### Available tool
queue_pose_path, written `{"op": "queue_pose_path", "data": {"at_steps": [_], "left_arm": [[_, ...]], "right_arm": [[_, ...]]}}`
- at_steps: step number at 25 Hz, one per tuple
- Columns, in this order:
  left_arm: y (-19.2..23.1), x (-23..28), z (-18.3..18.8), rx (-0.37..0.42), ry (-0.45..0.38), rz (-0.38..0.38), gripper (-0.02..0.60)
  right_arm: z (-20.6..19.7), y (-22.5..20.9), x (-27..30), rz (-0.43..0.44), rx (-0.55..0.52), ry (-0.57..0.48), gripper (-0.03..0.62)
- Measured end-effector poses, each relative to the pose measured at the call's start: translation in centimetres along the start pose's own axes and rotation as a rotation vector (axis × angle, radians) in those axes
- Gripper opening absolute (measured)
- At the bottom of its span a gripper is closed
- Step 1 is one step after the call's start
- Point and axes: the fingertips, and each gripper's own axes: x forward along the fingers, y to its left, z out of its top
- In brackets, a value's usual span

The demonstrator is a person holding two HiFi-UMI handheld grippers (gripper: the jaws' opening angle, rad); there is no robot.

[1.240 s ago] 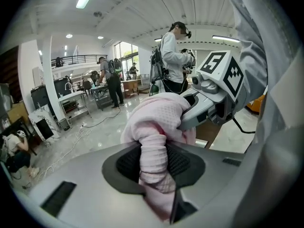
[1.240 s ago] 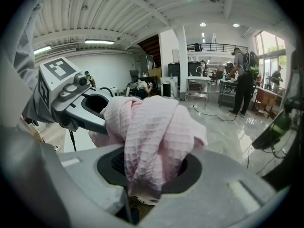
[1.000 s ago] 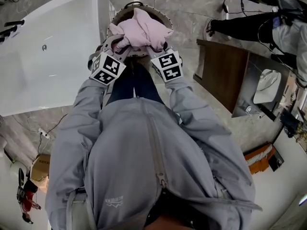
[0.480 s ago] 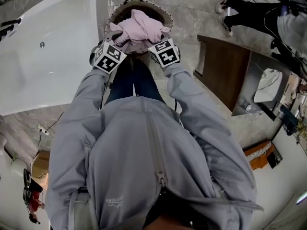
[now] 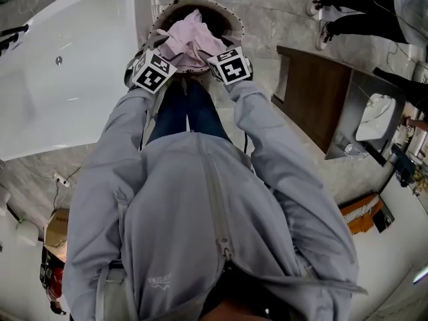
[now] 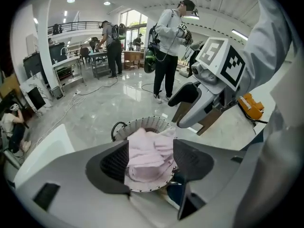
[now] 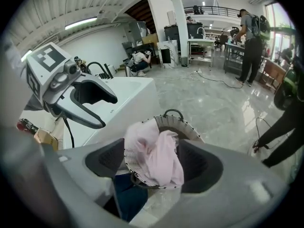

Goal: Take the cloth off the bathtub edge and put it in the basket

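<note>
A crumpled pink cloth (image 5: 190, 39) lies heaped in the mouth of a round woven basket (image 5: 234, 24) at the upper centre of the head view, spilling over its near rim; the left gripper (image 5: 155, 45) and right gripper (image 5: 219, 47) flank it, both pairs of jaws opening and letting go, the cloth between them; a white bathtub (image 5: 67, 72) fills the upper left, beside the basket; a dark wooden cabinet (image 5: 311, 99) stands at the right.
</note>
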Motion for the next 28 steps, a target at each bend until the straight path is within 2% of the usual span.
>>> {"op": "queue_pose_path", "data": {"at_steps": [3, 14, 15, 16, 17, 19, 24, 28], "left_arm": [[-0.3, 0.2, -0.8, 0.000, 0.024, 0.004, 0.290], [-0.3, -0.4, -1.2, -0.038, 0.005, -0.010, 0.290], [-0.1, -0.6, -1.0, -0.043, -0.002, -0.008, 0.290], [0.0, -0.9, -0.7, -0.043, -0.011, -0.003, 0.287], [0.1, -1.3, -0.3, -0.038, -0.021, 0.004, 0.254], [0.2, -2.2, 0.5, -0.027, -0.049, 0.011, 0.056], [-0.4, -4.1, 2.7, -0.007, -0.105, 0.016, 0.014], [-0.8, -6.6, 5.1, 0.030, -0.179, 0.055, 0.006]], "right_arm": [[-0.5, 0.2, 0.1, 0.001, 0.000, 0.007, 0.360], [0.5, 1.2, -0.7, -0.008, -0.017, -0.028, 0.351], [0.9, 1.4, -0.9, -0.012, -0.019, -0.040, 0.332], [1.3, 1.5, -1.3, -0.020, -0.023, -0.053, 0.288], [1.8, 1.6, -1.8, -0.031, -0.029, -0.066, 0.221], [2.8, 1.9, -2.8, -0.048, -0.039, -0.092, 0.148], [4.5, 1.7, -5.7, -0.099, -0.041, -0.153, 0.019], [6.1, 2.2, -8.4, -0.121, -0.042, -0.216, 0.005]]}}
